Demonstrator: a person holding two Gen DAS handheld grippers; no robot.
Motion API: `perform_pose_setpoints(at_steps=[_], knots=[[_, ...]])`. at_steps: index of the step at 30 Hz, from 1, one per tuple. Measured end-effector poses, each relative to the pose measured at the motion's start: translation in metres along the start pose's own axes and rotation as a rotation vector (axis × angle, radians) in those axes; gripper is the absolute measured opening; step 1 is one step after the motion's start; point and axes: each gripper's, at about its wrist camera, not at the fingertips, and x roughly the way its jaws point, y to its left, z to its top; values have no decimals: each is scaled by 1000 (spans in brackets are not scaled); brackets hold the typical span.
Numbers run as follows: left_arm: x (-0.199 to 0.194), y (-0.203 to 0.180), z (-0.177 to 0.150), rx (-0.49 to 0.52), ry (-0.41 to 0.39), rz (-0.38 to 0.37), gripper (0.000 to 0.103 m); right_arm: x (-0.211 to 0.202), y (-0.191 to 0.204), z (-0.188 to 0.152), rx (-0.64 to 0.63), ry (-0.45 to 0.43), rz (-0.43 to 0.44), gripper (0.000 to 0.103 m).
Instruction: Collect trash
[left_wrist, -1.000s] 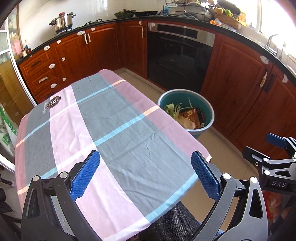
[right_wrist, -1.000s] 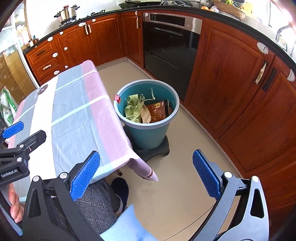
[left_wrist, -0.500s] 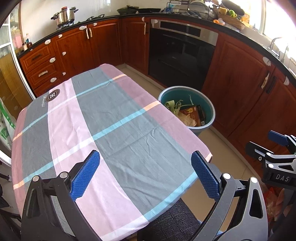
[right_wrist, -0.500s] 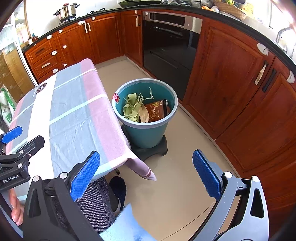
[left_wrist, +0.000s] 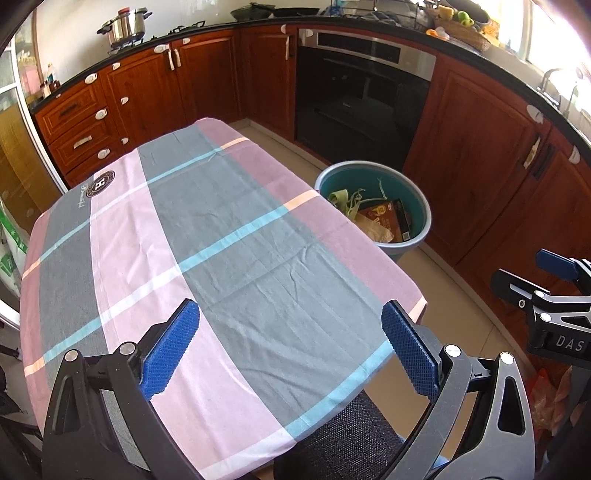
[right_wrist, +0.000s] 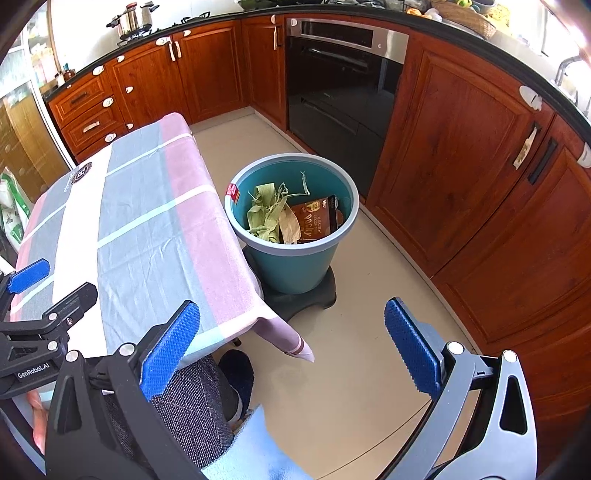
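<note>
Beside the table (left_wrist: 229, 236), on the floor, the teal bin (right_wrist: 295, 254) holds green husks (right_wrist: 264, 216) and a brown packet (right_wrist: 314, 221). The left gripper (left_wrist: 290, 345) hovers over the cloth, the right gripper (right_wrist: 291, 347) over the floor, both spread wide and empty.

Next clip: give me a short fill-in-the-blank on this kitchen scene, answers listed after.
1. The teal bin stands on the floor in front of the built-in ____.
2. Both the left claw and the right claw are ____.
3. The brown snack box lies inside the ____.

Missing words: oven; open; bin
</note>
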Motion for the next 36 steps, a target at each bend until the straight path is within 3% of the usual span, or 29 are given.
perform_pose_setpoints(at_steps=[36], knots=[[6,1,0,-29,36,8,99,4,4,12,-35,-4,-28,96]])
